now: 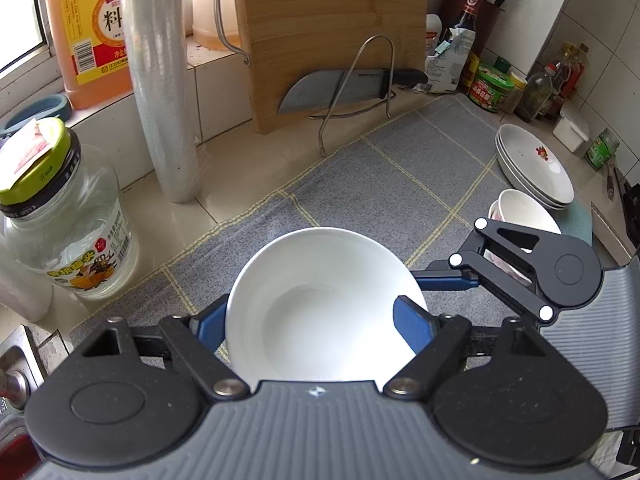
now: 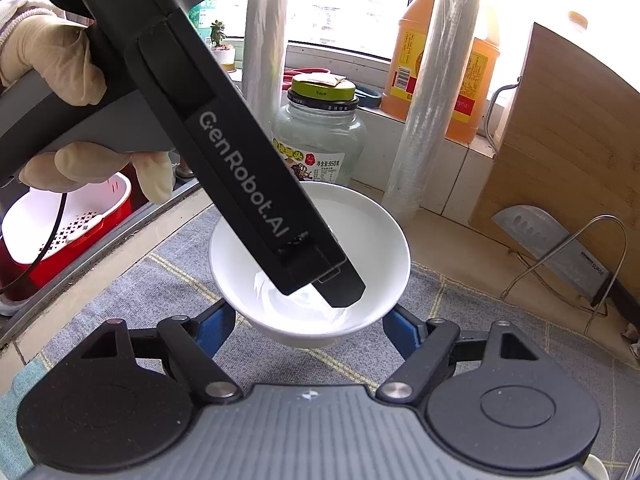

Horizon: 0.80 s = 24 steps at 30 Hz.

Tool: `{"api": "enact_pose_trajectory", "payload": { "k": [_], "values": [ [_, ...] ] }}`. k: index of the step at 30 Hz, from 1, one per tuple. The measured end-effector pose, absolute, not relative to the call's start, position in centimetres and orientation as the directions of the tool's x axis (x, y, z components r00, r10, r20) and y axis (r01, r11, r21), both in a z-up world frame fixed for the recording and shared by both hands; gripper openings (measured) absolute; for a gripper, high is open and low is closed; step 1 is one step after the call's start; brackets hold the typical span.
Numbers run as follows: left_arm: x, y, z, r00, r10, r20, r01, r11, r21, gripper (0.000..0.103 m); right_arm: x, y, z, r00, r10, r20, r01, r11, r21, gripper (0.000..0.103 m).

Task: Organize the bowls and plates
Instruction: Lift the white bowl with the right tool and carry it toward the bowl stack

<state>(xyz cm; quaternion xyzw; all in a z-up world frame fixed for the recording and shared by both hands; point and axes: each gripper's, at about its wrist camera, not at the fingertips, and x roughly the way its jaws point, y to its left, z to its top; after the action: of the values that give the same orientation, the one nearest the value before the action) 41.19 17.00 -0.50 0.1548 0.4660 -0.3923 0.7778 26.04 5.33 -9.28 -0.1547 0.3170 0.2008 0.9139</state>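
Observation:
A white bowl [image 1: 324, 280] fills the span of my left gripper [image 1: 312, 306]. Its left blue finger [image 1: 208, 328] sits outside, under the rim, and its right blue finger [image 1: 412, 328] lies over the rim. In the right wrist view the same bowl [image 2: 256, 260] sits between the blue fingers of my right gripper [image 2: 309, 314], pressed low on both sides over the grey mat [image 2: 120, 300]. The left gripper's black body [image 2: 240, 184], held by a gloved hand [image 2: 52, 64], slants down into the bowl. At the mat's right end stand stacked plates [image 1: 536, 168] and stacked bowls [image 1: 520, 208].
A glass jar [image 1: 64, 216], a cling-film roll [image 1: 164, 92] and an orange jug [image 1: 92, 28] stand at the left. A cutting board [image 1: 332, 40] and a cleaver in a wire rack [image 1: 336, 88] stand behind the mat. Sauce bottles [image 1: 492, 88] crowd the far right corner. A red-and-white basket [image 2: 68, 224] sits in the sink.

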Motion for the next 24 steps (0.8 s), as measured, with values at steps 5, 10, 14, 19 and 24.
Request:
{"api": "enact_pose_trajectory", "payload": {
  "k": [5, 10, 14, 19, 24],
  "values": [
    [39.6, 15.6, 0.1, 0.257, -0.467, -0.846, 0.777, 0.62, -0.107, 0.084, 24.6, 4.0, -8.6, 0.733, 0.259, -0.63, -0.442, 0.884, -0.151, 0.084],
    [38.5, 14.1, 0.5, 0.25, -0.474, -0.844, 0.798, 0.595, -0.098, 0.084, 23.7, 2.5, -8.5, 0.742, 0.239, -0.627, -0.416, 0.897, -0.15, 0.084],
    [37.9, 12.7, 0.6, 0.241, -0.48, -0.844, 0.81, 0.578, -0.097, 0.084, 23.0, 1.3, -8.3, 0.749, 0.224, -0.624, -0.397, 0.905, -0.152, 0.084],
    [37.2, 10.5, 0.7, 0.23, -0.489, -0.841, 0.831, 0.549, -0.092, 0.084, 22.0, -0.3, -7.9, 0.763, 0.196, -0.616, -0.363, 0.918, -0.158, 0.084],
    [36.5, 8.1, 1.1, 0.221, -0.507, -0.833, 0.855, 0.512, -0.085, 0.084, 20.9, -2.4, -7.4, 0.782, 0.161, -0.602, -0.32, 0.933, -0.166, 0.084]
  ]
}}
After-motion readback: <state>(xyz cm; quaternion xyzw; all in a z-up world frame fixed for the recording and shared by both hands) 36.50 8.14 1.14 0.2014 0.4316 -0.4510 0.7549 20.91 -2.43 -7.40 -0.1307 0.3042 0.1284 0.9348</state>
